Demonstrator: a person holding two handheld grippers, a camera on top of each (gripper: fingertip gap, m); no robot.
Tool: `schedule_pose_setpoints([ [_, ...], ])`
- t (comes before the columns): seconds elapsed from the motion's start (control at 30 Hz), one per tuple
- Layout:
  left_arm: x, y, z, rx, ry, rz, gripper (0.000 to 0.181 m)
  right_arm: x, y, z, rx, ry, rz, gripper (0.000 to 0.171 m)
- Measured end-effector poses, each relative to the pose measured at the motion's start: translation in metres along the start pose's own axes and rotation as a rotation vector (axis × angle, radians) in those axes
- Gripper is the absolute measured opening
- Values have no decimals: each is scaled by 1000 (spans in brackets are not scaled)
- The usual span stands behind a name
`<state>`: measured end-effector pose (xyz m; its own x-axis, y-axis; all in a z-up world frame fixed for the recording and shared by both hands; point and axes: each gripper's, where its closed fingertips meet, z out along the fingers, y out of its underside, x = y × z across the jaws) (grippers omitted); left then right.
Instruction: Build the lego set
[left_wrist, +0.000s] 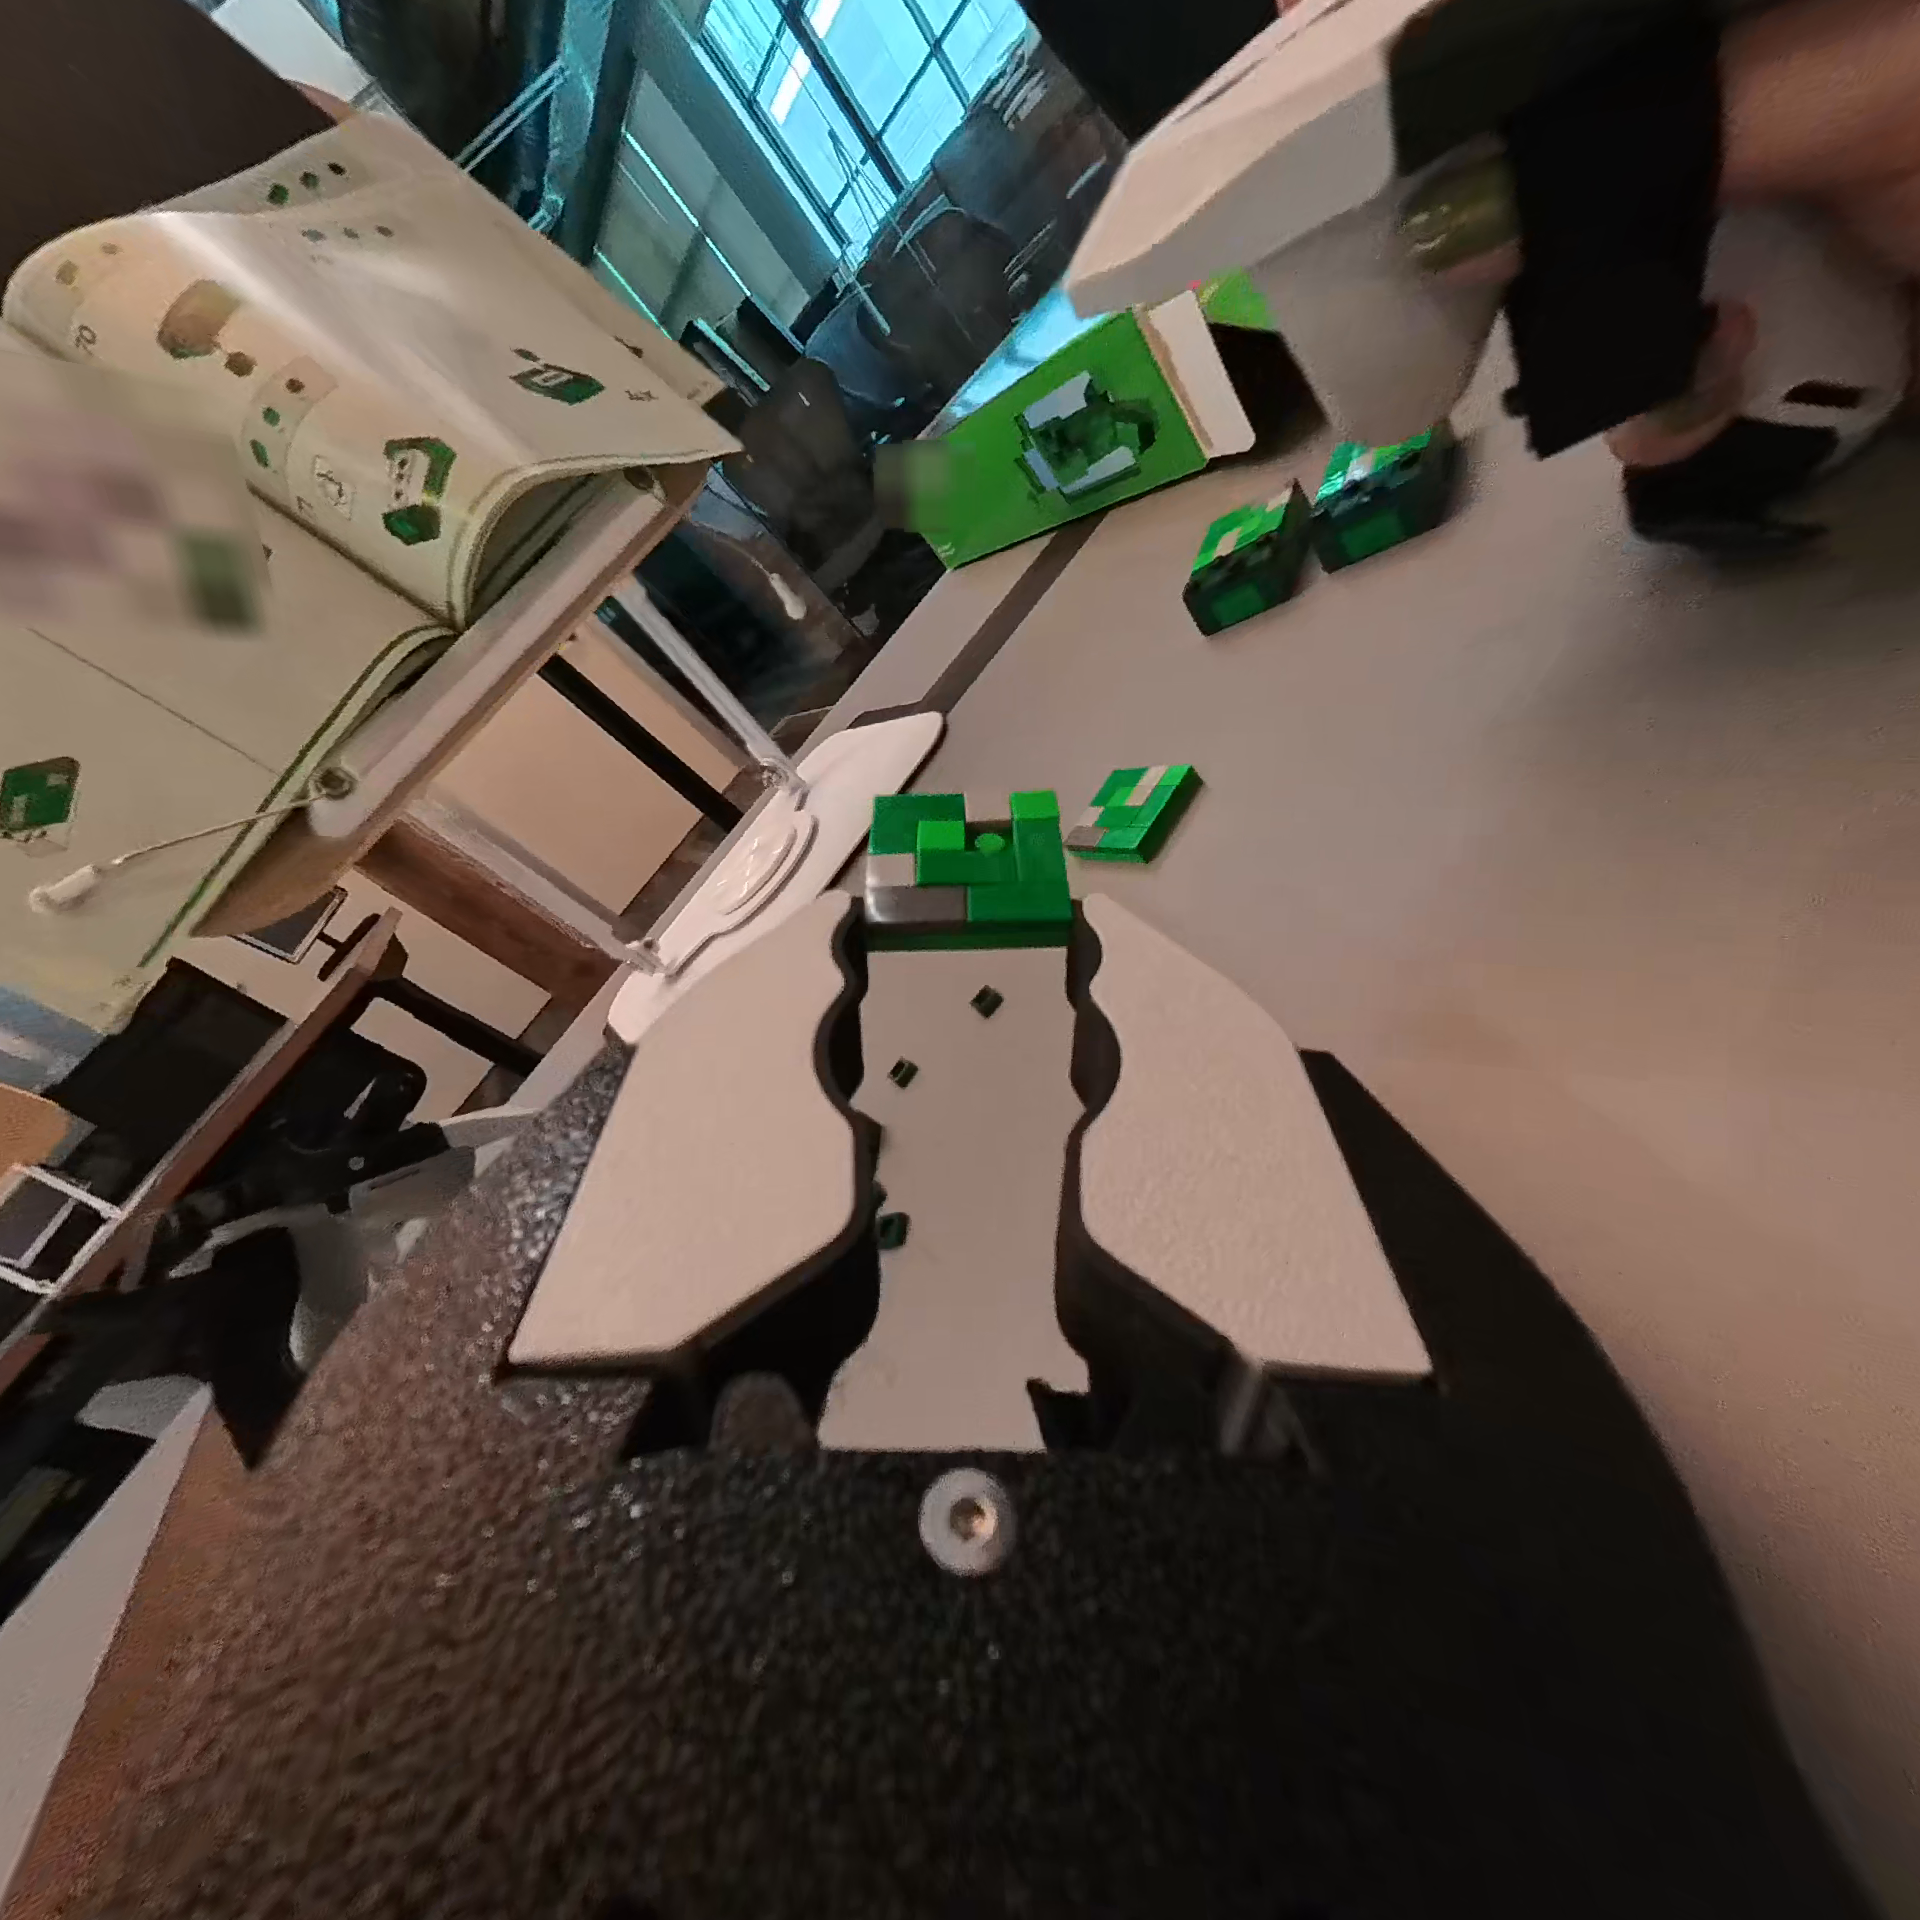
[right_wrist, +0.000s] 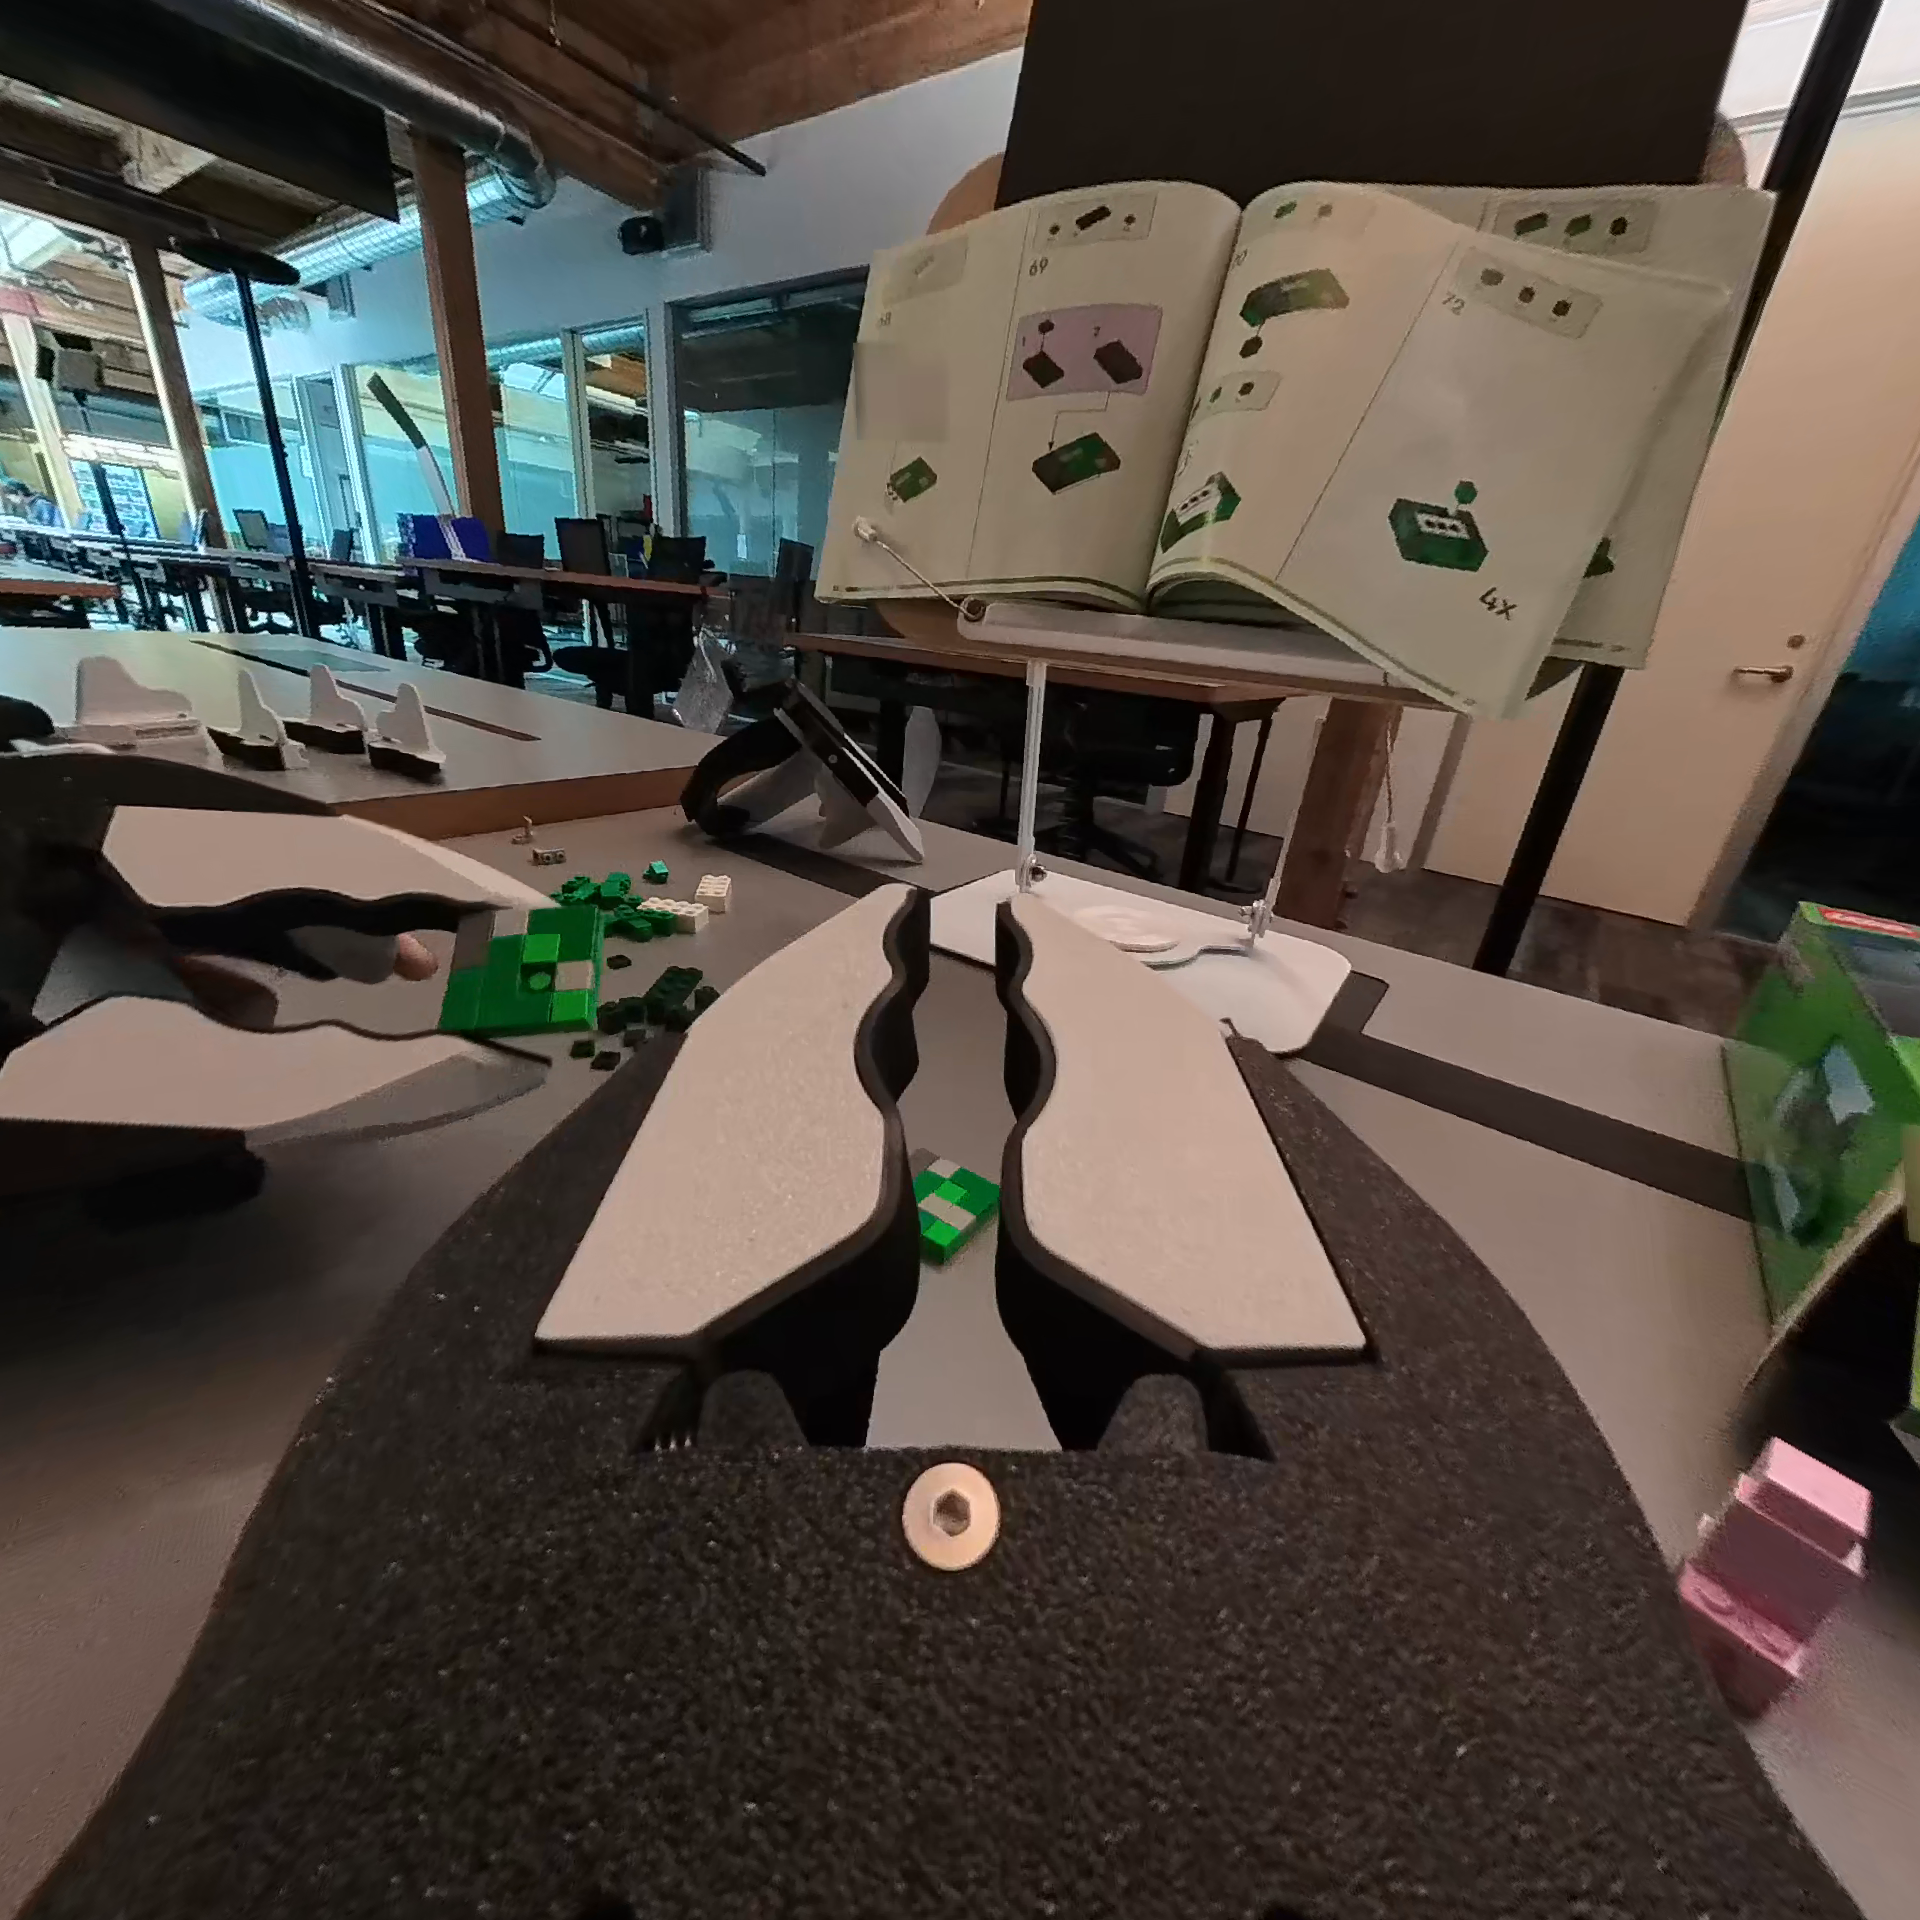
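The left gripper is closed on a flat green panel of small tiles, gripping it by one edge at the fingertips. From the left wrist view the panel sticks straight forward past the tips, its tiled face turned up toward the camera, with one grey and one dark tile at the near left corner. In the right wrist view the same panel is lifted off the table, its face tipped toward the camera and its free end pointing right.

The right gripper holds nothing; its fingers stand slightly apart with a narrow gap. Seen through that gap, a smaller green-and-white tile piece lies flat on the table below, turned diagonally. In the left wrist view this piece lies just beyond and to the right of the held panel.

Two green cube blocks sit side by side farther off, near the green box. Loose green and white bricks are scattered behind the panel. An open instruction booklet rests on a stand.
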<state>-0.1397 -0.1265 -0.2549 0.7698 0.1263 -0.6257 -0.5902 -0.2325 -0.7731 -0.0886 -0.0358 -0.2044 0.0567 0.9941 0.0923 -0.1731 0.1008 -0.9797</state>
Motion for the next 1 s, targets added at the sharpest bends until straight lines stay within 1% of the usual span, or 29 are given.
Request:
schedule_pose_setpoints([
  [0.13, -5, 0, -4, 16, -3, -72, 36, -3, -1, -2, 2, -20, 3, 11],
  [0.3, -7, 2, -6, 7, -18, -78, 36, -30, 2, 3, -17, -132, -68, 12],
  [0.4, -6, 3, -5, 8, -11, -74, 36, -36, 5, 4, -33, -142, -120, 11],
  [0.7, 2, 3, -1, 8, 42, -42, 36, -34, 4, 2, -29, -148, -85, 11],
  [1.0, -3, -4, -1, 67, 62, -113, 36, -36, 4, 0, -35, -163, -107, 11],
])
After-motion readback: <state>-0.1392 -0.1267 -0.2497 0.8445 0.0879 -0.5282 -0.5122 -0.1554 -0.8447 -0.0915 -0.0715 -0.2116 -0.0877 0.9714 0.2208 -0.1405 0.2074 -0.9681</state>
